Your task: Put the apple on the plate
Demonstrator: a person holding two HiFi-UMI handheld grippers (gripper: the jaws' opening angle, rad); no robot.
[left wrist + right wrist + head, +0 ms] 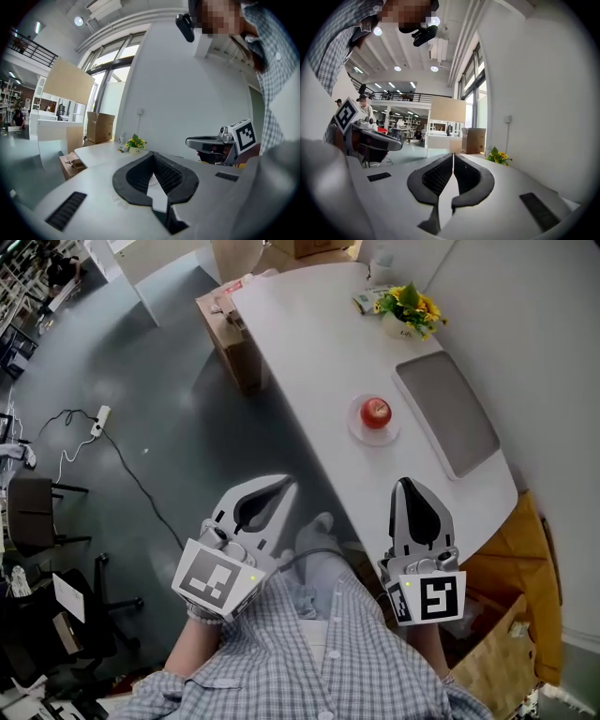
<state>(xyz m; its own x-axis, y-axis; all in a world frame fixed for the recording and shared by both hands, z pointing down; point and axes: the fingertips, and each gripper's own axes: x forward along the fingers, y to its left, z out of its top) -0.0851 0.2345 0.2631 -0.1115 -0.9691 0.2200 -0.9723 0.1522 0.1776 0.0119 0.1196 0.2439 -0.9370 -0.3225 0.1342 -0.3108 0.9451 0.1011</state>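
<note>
A red apple (376, 412) rests on a small pale plate (361, 433) in the middle of the white table (309, 343). Both grippers are held near the person's body, short of the table's near edge and well apart from the apple. The left gripper (281, 482) is shut with nothing in it; in its own view the jaws (152, 155) meet at the tips. The right gripper (409, 484) is shut and empty too, and its jaws (453, 156) are pressed together. Neither gripper view shows the apple or the plate.
A grey mat (447, 413) lies to the right of the plate. A pot of yellow flowers (408, 307) stands at the table's far end, with a cardboard box (230, 334) on the floor at its left. A power strip and cable (98, 423) lie on the grey floor.
</note>
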